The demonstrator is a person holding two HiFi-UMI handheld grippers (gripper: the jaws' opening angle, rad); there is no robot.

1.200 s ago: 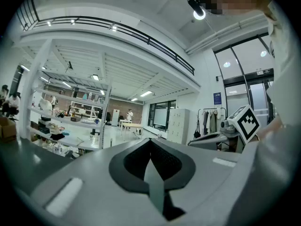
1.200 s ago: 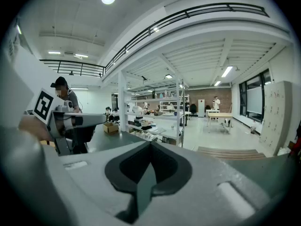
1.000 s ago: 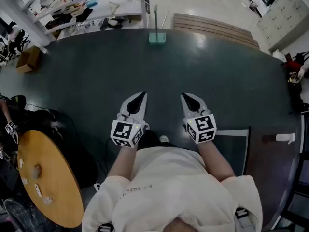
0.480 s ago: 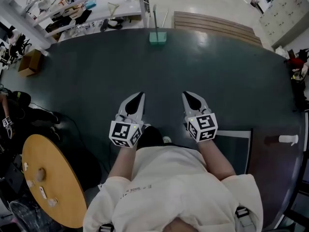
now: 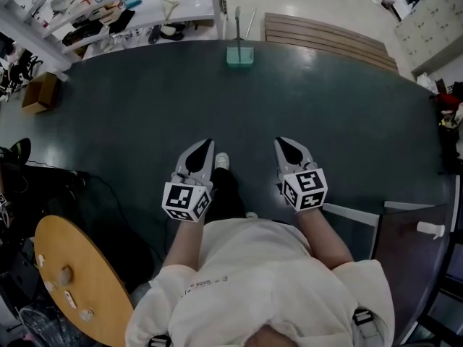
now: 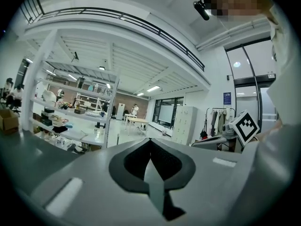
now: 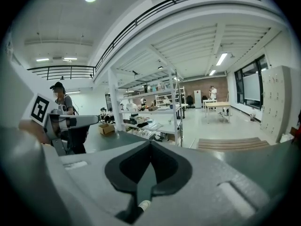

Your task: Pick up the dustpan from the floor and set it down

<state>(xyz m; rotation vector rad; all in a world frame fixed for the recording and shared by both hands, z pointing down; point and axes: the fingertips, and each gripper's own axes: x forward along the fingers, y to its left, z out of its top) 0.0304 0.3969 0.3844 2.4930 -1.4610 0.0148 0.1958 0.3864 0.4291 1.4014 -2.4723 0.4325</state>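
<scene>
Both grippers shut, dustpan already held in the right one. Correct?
Not quite. The right gripper is shut but empty: the right gripper view shows its jaws closed on nothing. The head view shows the dustpan standing on the floor far ahead, near the shelves. Both being shut is correct.

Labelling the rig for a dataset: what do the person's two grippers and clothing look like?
The left gripper and right gripper are pale grey tapering shells with black hollows inside the jaws. Each carries a white cube with black square markers. The person wears a cream top.
</scene>
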